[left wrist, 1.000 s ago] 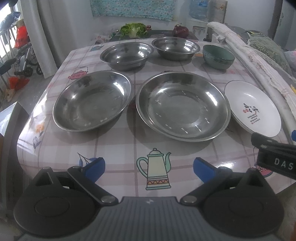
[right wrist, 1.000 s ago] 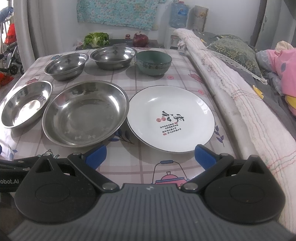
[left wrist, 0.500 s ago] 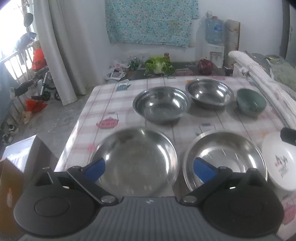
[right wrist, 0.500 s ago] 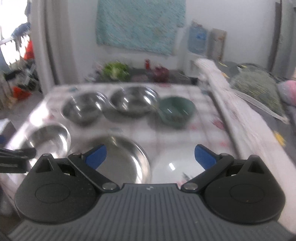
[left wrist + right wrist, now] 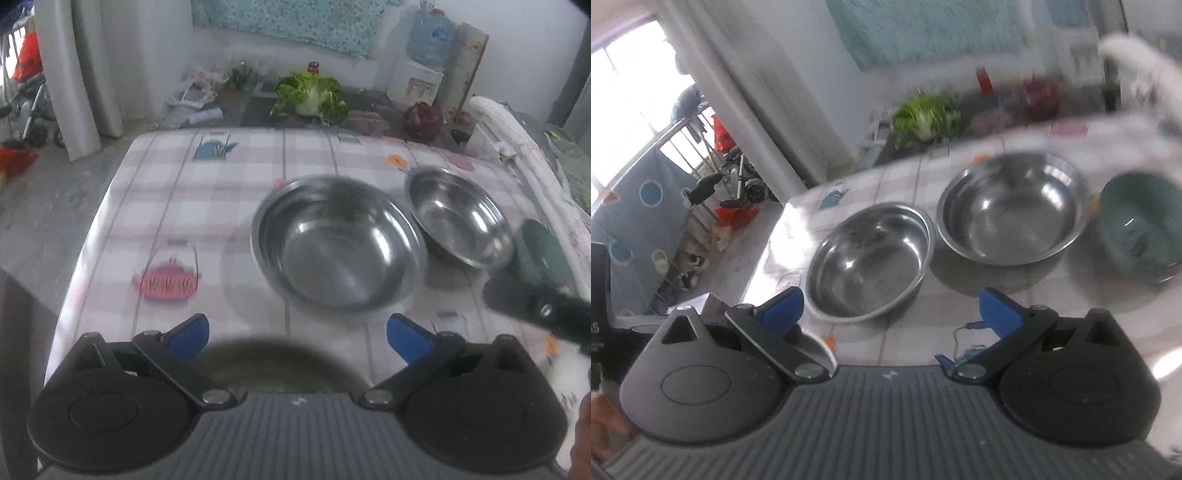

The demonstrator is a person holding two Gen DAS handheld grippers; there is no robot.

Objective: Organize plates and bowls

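Three bowls stand in a row on the checked tablecloth (image 5: 229, 192), none yet stacked: a steel bowl (image 5: 338, 245) just ahead of the left gripper (image 5: 297, 334), slightly toward its right jaw; a second steel bowl (image 5: 458, 216) touching or nearly touching it, further out past the right jaw; and a green ceramic bowl (image 5: 1143, 225) at the far end. In the right wrist view, the first steel bowl (image 5: 871, 260) lies just ahead of the right gripper (image 5: 890, 312), nearer its left jaw, with the second (image 5: 1010, 206) beyond, between the jaws, and the green bowl off past the right jaw. Both grippers hang with jaws spread wide, holding nothing. A rim of another steel dish (image 5: 816, 345) shows just under the right gripper's left jaw. Judging by the separate bowls, the sorting has hardly begun; nesting the bowls and gathering the plates remain. A cabbage (image 5: 312, 96) sits beyond the table.
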